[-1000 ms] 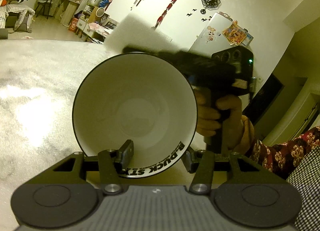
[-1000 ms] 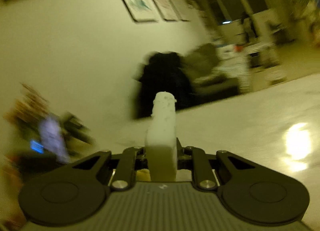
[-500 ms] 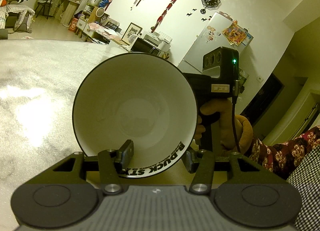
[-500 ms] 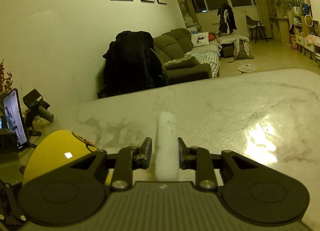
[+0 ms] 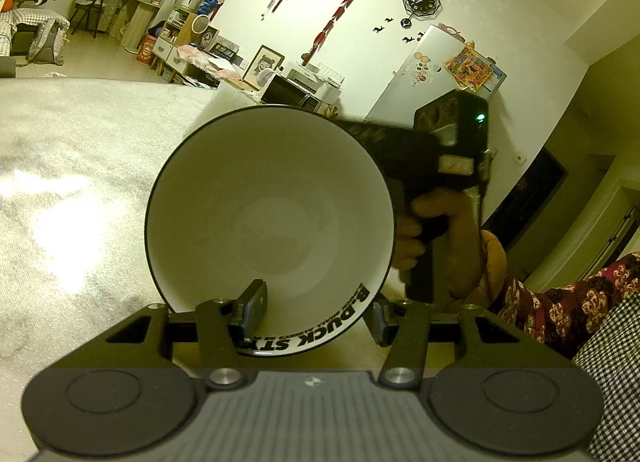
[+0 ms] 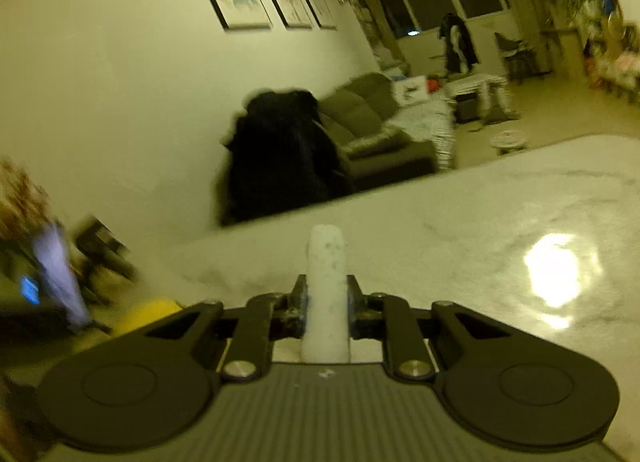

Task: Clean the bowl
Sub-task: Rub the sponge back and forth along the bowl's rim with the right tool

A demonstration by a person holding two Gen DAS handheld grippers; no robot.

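Bowl (image 5: 272, 218), we find, is tipped on edge above the marble table (image 5: 60, 182), its rim clamped by our left gripper (image 5: 314, 312), while our right gripper (image 6: 326, 298) pinches a white sponge (image 6: 326, 282).

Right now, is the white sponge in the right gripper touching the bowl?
Cannot tell. The right wrist view shows the sponge but no bowl; in the left wrist view the bowl hides the right gripper's front end.

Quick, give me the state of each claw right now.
Left claw: closed on the rim of the white bowl, held off the table.
Right claw: closed on a white sponge.
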